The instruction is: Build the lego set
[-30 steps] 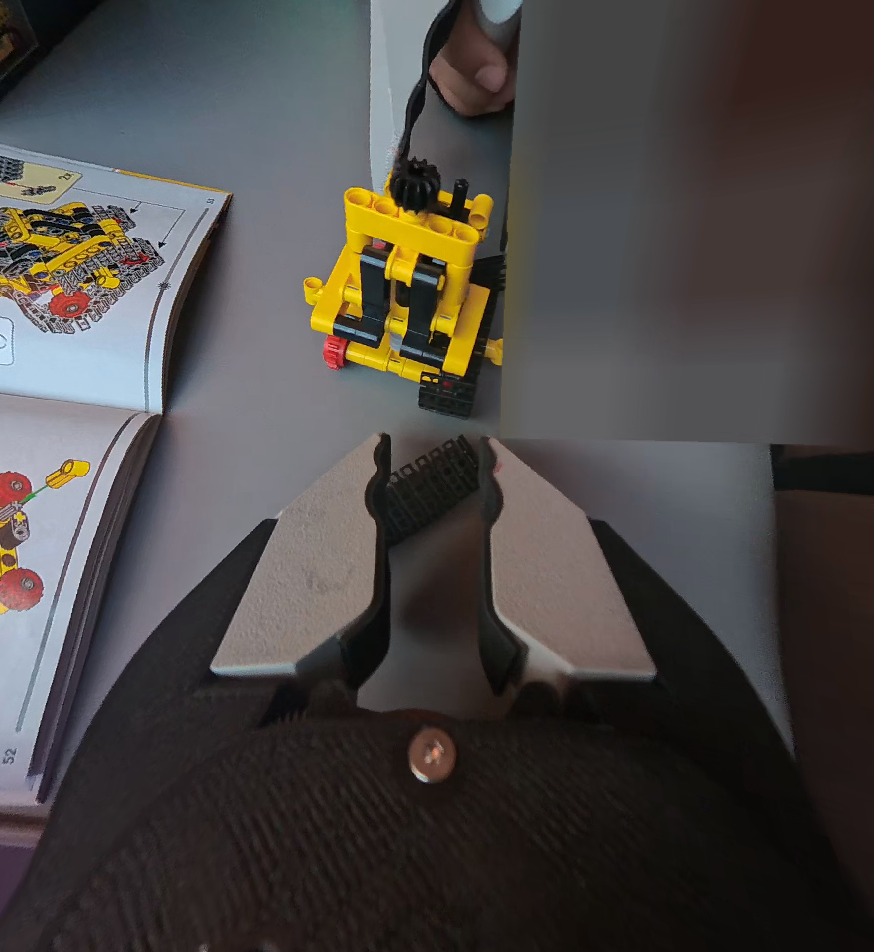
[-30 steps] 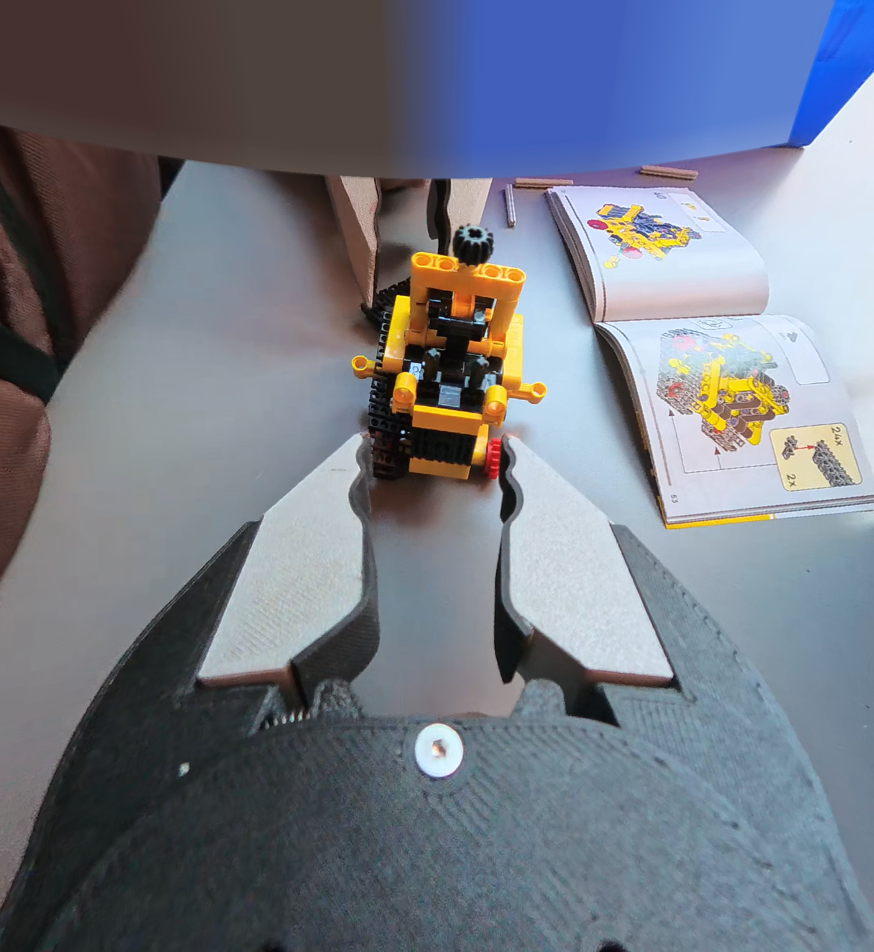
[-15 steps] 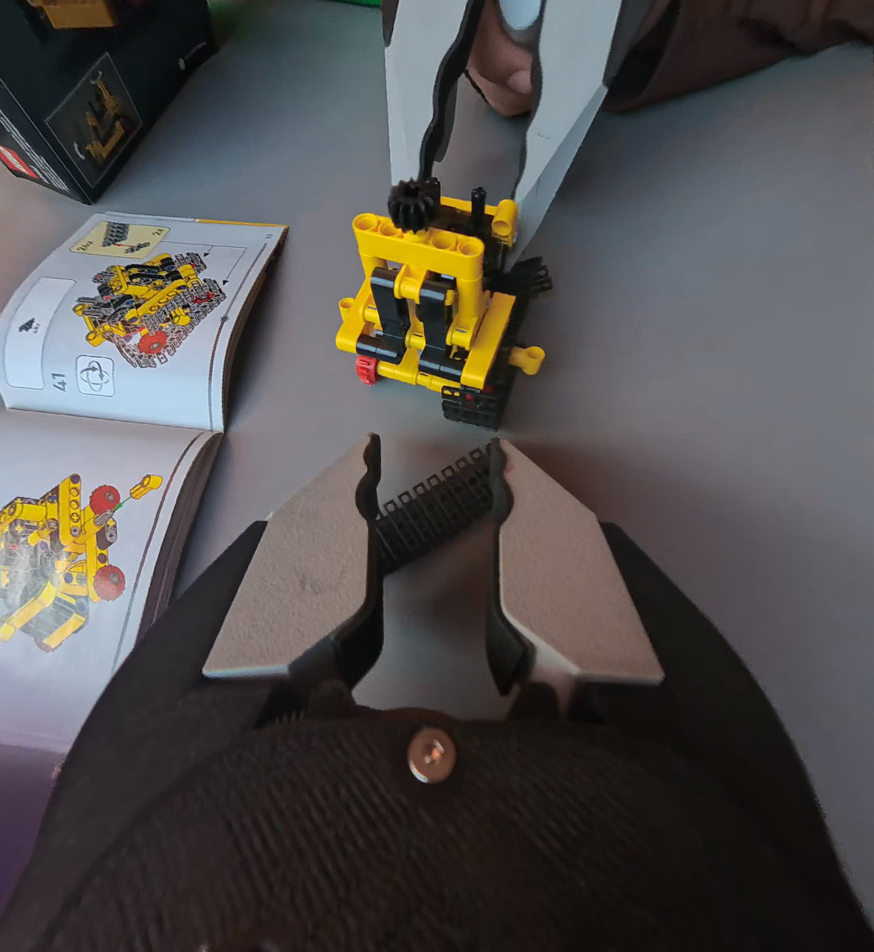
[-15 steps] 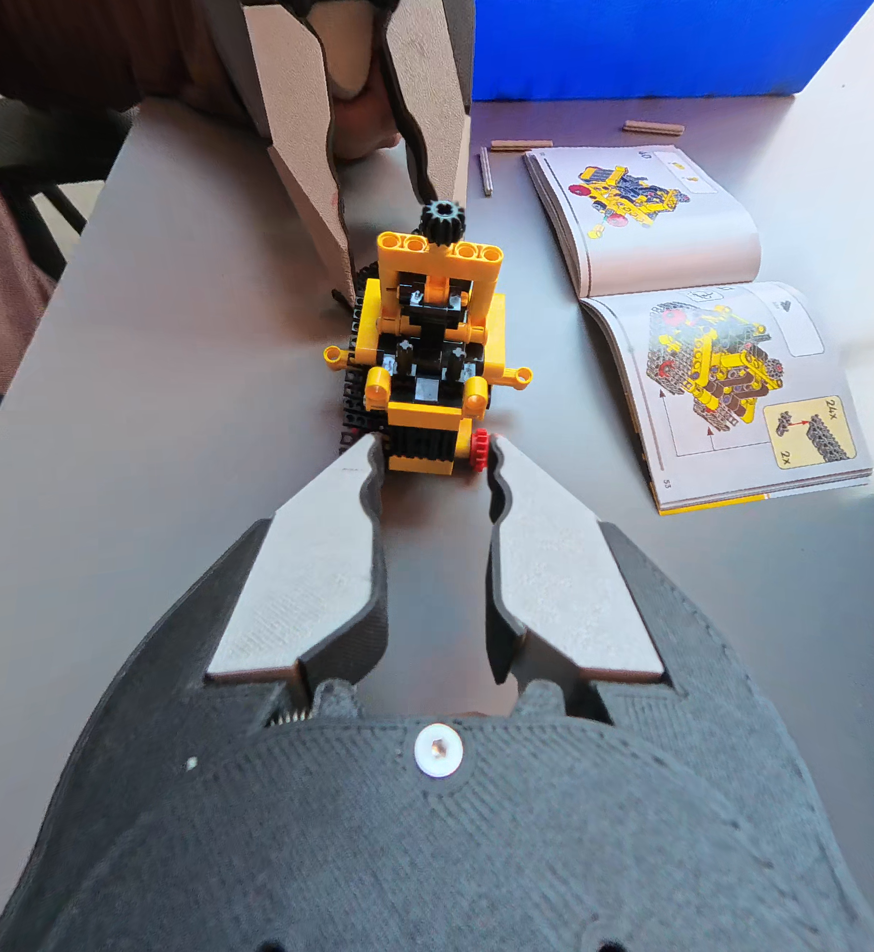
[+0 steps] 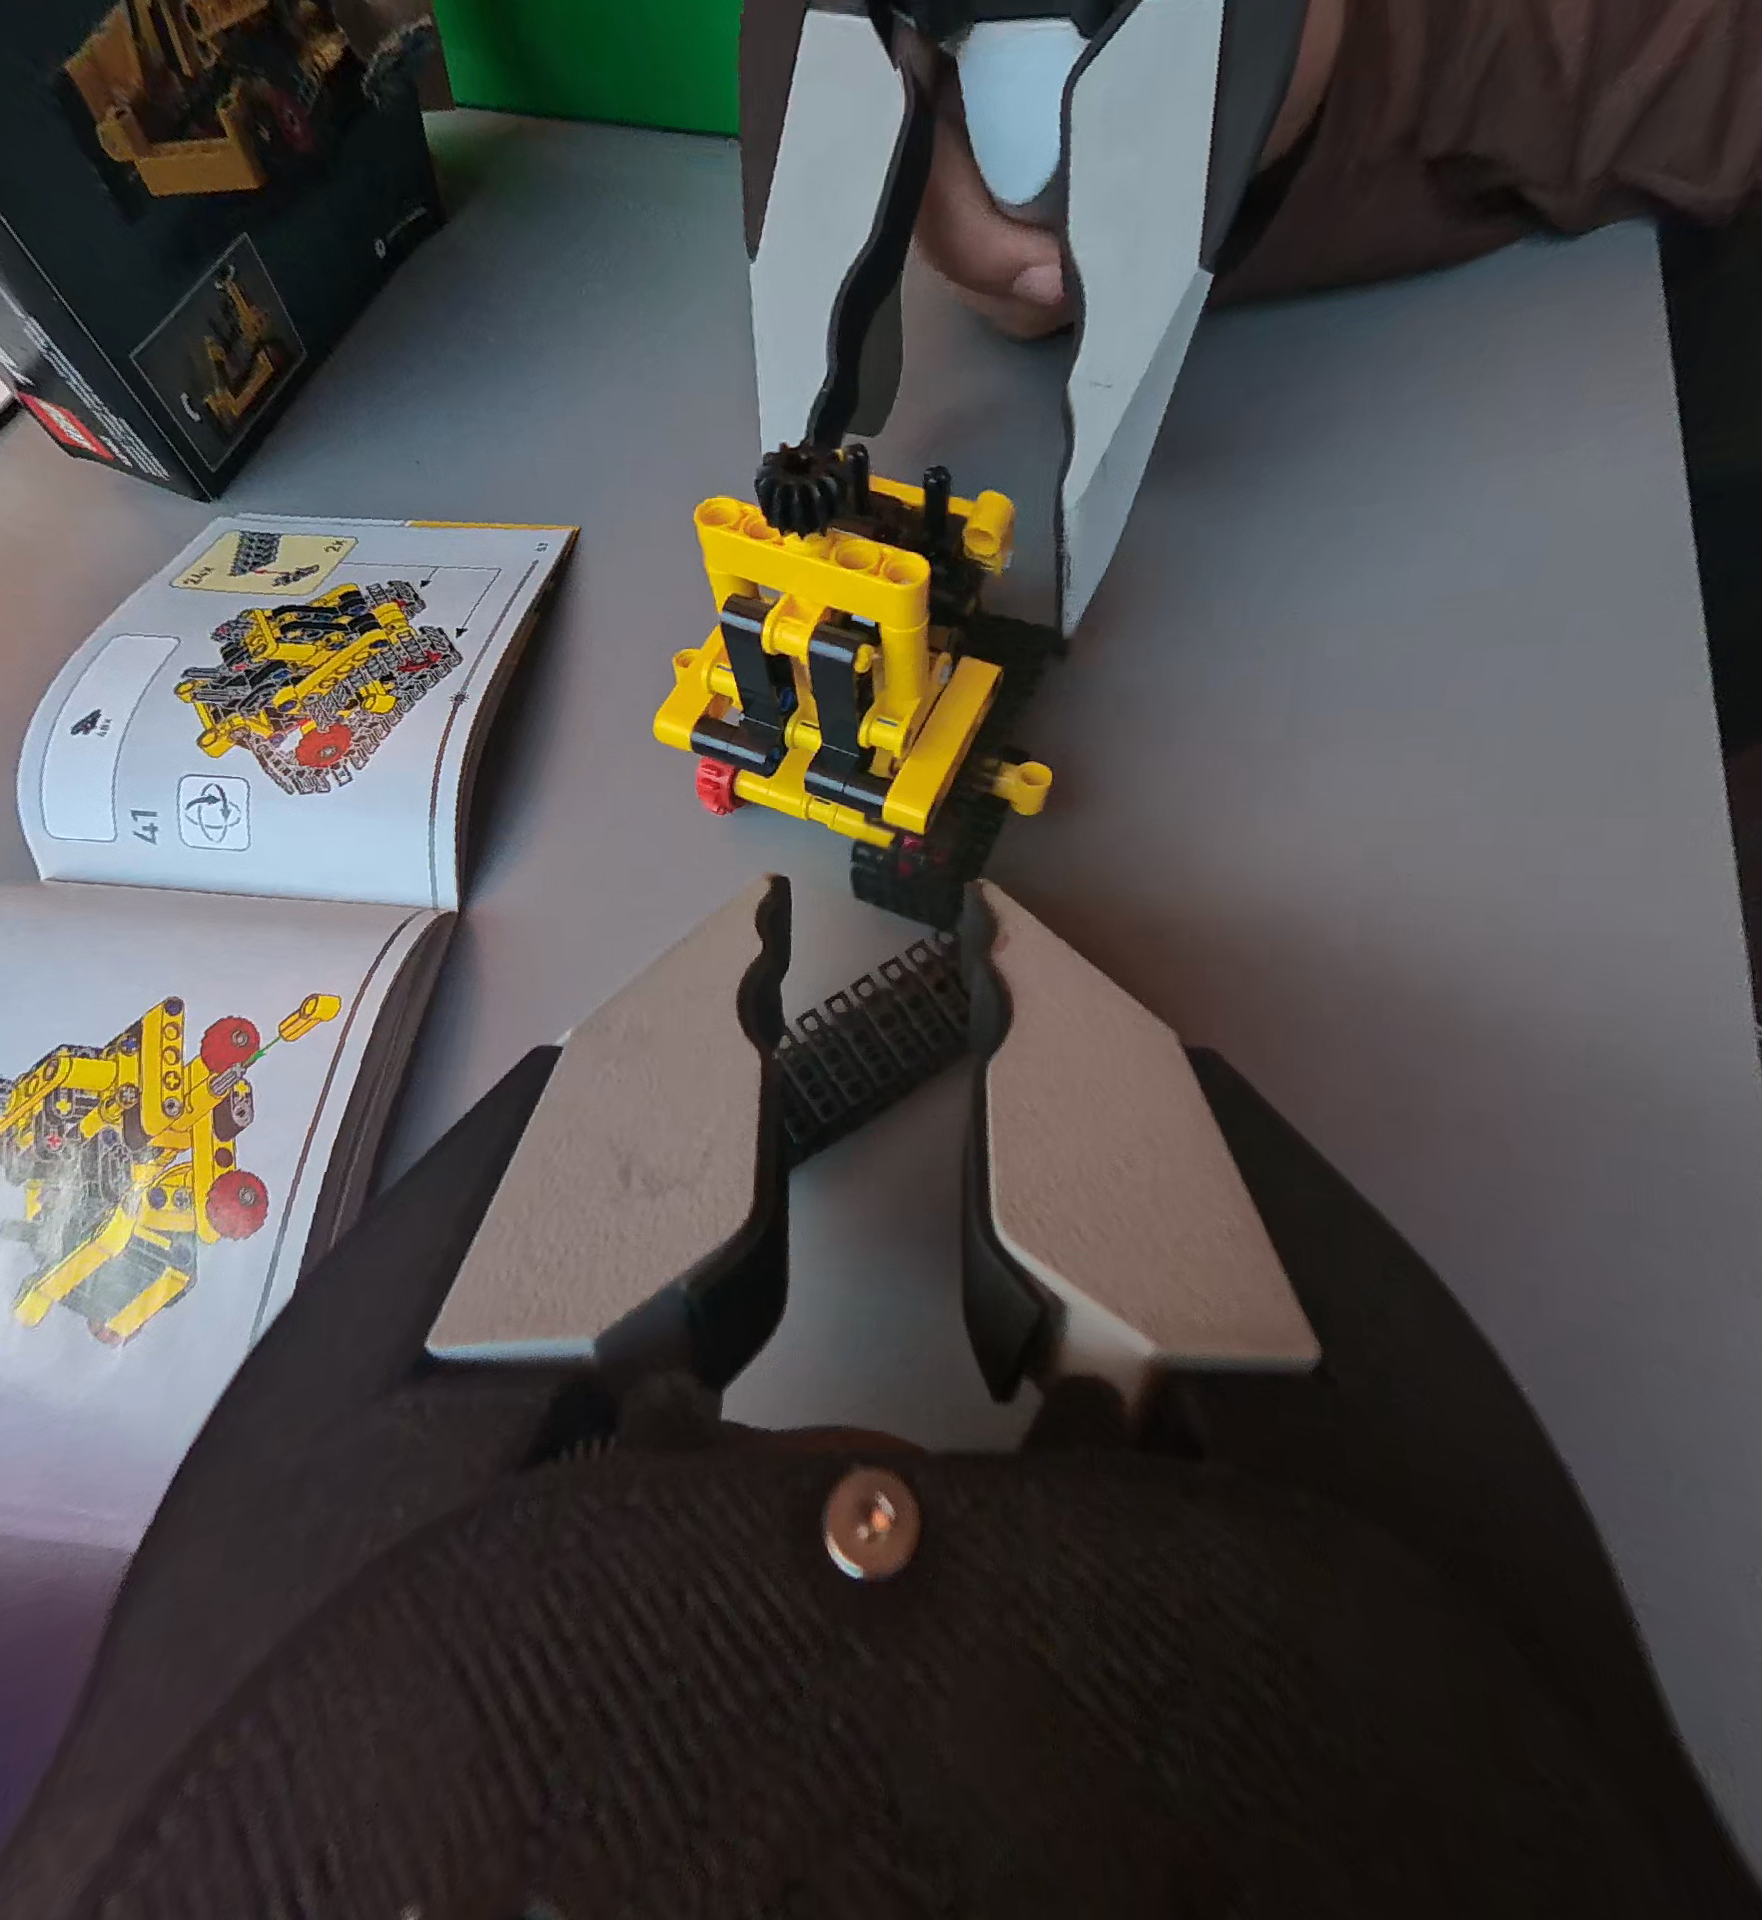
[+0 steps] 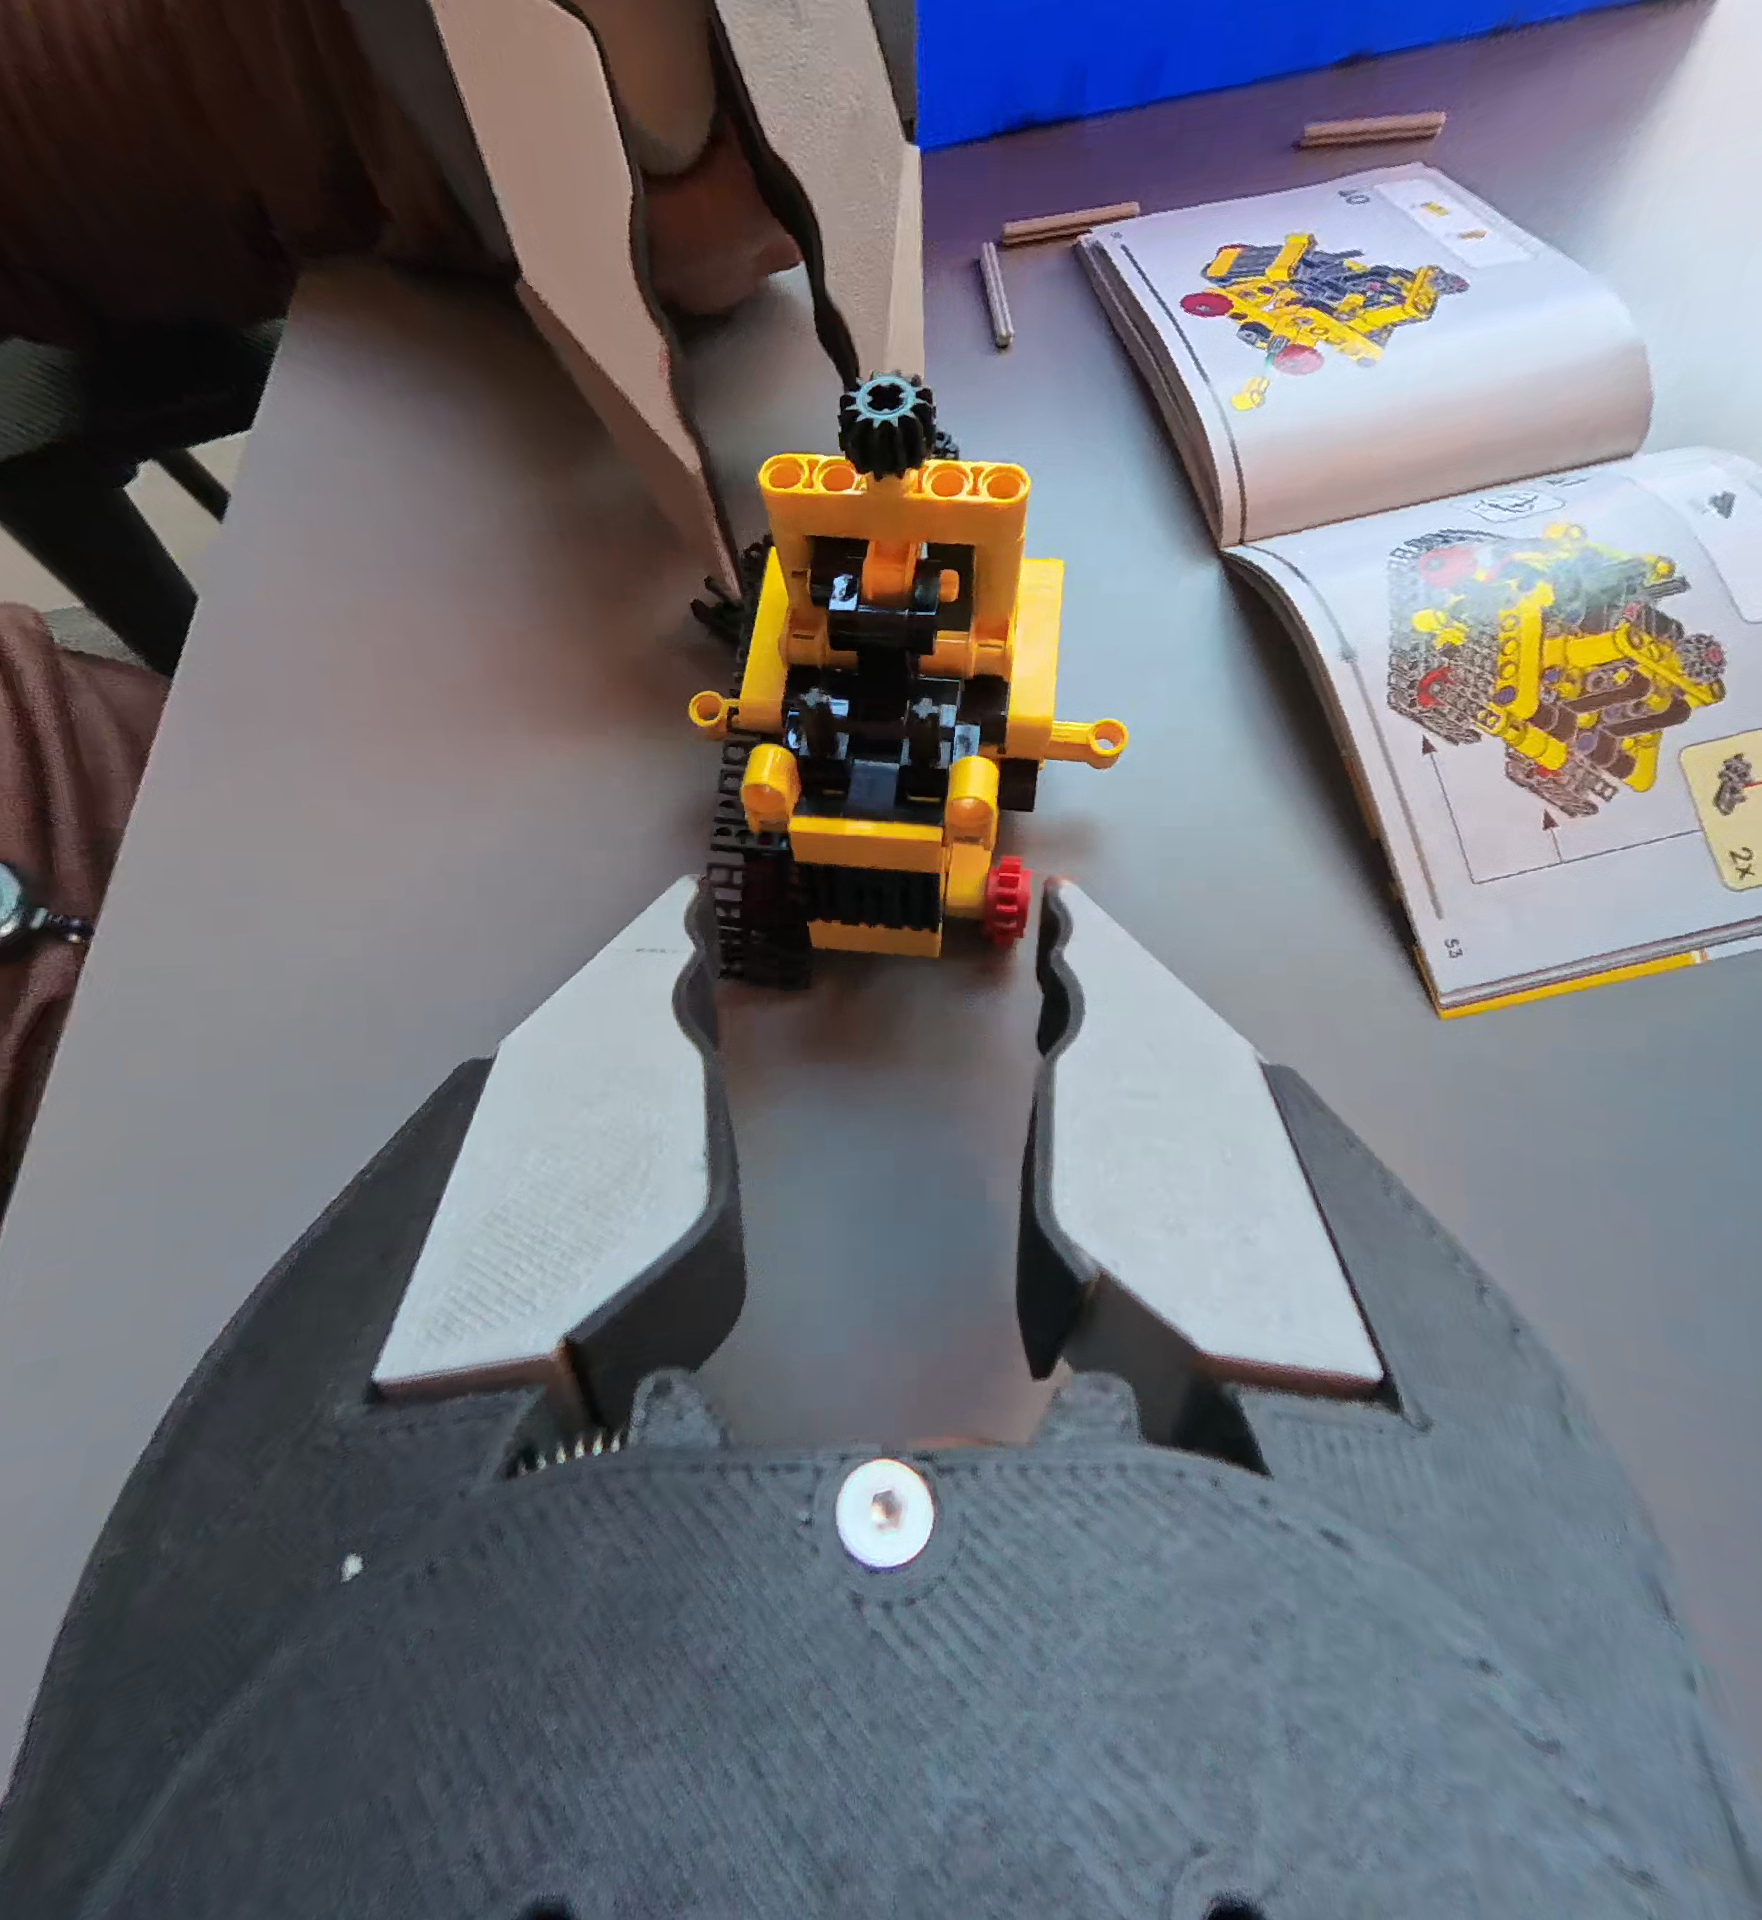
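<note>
A yellow and black lego vehicle (image 5: 835,665) stands on the grey table (image 5: 1376,831), with a black gear (image 6: 887,416) on top and a black track on one side only. My left gripper (image 5: 872,935) is shut on a loose black track strip (image 5: 866,1039), which lies slantwise between its pads just short of the model. My right gripper (image 6: 872,914) is open. Its fingertips flank the model's (image 6: 898,727) near end: one at the fitted track (image 6: 752,914), the other a little clear of the red gear (image 6: 1007,899). The left gripper's fingers (image 6: 596,260) show behind the model.
An open instruction booklet (image 5: 264,727) lies beside the model; it also shows in the right wrist view (image 6: 1479,623). The black set box (image 5: 160,229) stands behind it. Thin brown sticks (image 6: 1064,223) and a grey rod (image 6: 996,301) lie near a blue panel (image 6: 1220,52). The table edge (image 5: 1687,727) and a brown sleeve are close. The tips of one gripper are about 7 cm away from the tips of the other.
My right gripper's jaws have spread wider around the model's end. My left gripper loosened briefly, then closed again on the track strip, which stays between its pads. The model has not moved.
</note>
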A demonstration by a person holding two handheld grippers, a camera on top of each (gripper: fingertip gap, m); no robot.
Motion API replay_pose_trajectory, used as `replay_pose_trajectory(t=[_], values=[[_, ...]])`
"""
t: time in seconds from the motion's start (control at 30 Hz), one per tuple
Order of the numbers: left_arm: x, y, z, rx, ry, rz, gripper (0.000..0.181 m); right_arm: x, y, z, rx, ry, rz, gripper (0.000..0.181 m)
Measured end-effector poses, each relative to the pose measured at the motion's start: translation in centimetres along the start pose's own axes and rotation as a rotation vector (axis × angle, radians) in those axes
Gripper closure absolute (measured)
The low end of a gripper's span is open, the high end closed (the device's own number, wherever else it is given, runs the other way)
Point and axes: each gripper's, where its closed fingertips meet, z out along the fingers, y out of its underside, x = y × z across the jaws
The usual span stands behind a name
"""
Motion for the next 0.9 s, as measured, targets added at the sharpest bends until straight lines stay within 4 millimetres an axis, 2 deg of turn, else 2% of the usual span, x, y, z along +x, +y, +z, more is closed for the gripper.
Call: replay_pose_trajectory(t=[0.13, 0.27, 0.4, 0.8, 0.9], values=[[0.3, 0.2, 0.5, -0.029, 0.019, -0.010, 0.161, -0.2, -0.6, 0.8, 0.002, 0.015, 0.006, 0.124], [-0.2, 0.6, 0.7, -0.055, -0.014, -0.022, 0.161, 0.0, -1.1, 1.1, 0.000, 0.024, 0.005, 0.125], [-0.4, 0.7, 0.8, -0.066, -0.014, -0.040, 0.161, 0.1, -2.1, 0.7, 0.052, 0.004, 0.005, 0.141], [-1.1, 2.0, 0.7, -0.125, -0.003, -0.123, 0.164, 0.5, -3.0, 2.4, 0.020, 0.024, -0.011, 0.137], [-1.5, 2.3, 0.1, -0.119, -0.006, -0.132, 0.157, 0.6, -3.2, 2.8, 0.025, 0.016, 0.009, 0.137]])
